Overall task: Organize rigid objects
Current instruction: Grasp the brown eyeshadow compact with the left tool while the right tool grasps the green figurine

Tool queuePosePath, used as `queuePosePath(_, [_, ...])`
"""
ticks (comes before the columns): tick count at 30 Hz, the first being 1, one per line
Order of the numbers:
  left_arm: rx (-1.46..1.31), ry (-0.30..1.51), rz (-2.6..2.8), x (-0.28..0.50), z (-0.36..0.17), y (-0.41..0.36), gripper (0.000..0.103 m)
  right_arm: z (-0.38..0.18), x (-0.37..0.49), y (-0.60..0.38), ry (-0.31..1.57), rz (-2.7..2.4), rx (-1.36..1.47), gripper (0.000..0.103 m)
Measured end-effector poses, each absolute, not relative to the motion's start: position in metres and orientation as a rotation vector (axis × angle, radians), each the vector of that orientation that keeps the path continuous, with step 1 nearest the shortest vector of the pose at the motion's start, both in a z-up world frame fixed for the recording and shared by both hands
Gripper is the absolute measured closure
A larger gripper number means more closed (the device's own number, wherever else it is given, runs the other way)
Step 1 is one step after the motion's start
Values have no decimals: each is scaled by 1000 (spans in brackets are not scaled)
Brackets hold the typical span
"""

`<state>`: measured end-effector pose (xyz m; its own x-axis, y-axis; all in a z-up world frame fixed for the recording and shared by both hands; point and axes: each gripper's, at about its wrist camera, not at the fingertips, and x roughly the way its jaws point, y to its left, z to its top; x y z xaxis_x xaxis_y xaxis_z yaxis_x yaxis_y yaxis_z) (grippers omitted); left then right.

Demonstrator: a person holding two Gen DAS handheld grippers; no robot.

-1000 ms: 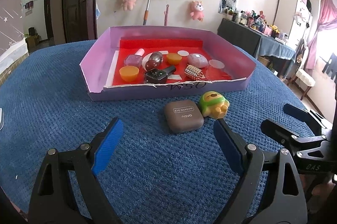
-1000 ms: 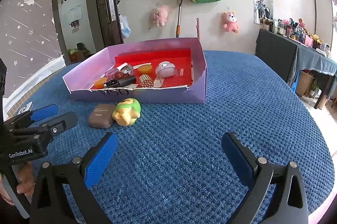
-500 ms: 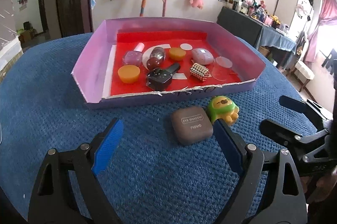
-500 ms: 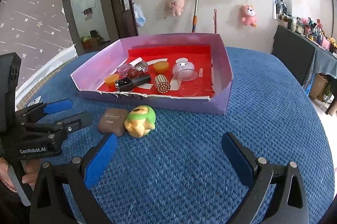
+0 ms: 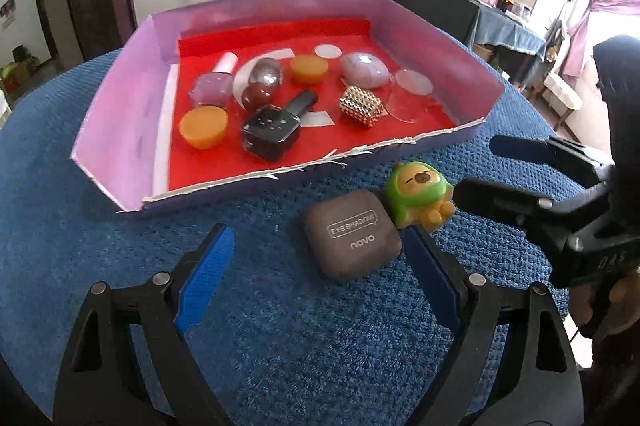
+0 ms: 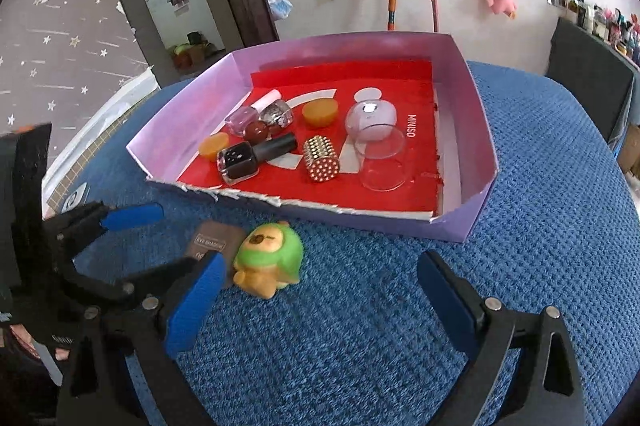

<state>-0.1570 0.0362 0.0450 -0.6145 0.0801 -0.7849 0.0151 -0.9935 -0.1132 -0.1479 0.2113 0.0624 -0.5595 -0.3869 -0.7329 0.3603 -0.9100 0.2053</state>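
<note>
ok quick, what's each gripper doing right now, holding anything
Left gripper: open, holding nothing, the brown eyeshadow case lies between its fingers.
Right gripper: open, holding nothing.

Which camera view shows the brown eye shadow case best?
The left wrist view shows the eye shadow case best: its whole lid and printed label are visible between the open fingers of the left hand-held gripper. In the right wrist view, only part of the case shows, behind a gripper finger and the green toy.
</note>
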Motion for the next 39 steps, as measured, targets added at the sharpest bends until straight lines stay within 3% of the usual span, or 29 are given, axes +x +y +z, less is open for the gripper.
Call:
queuePosePath(15, [-1438,-66,2789,-167,24,42,14,62,-152,214,-24,-2461,1179,5])
queuePosePath(22, [-1462,-136,2799,-158,24,12,14,56,-153,197,0,-2415,1191,5])
queuePosePath(30, [-1429,-13,2844,-156,29,11,14,52,-155,190,4,-2380,1188,6])
queuePosePath(33, [-1416,-2,2840,-158,30,10,16,49,-158,190,-3,-2342,1200,14])
queuePosePath(36, [-1415,-49,2796,-160,28,8,30,43,-164,190,-39,-2294,1232,21])
queuePosePath(39, [-1409,-55,2791,-160,27,9,35,40,-167,189,-38,-2292,1229,26])
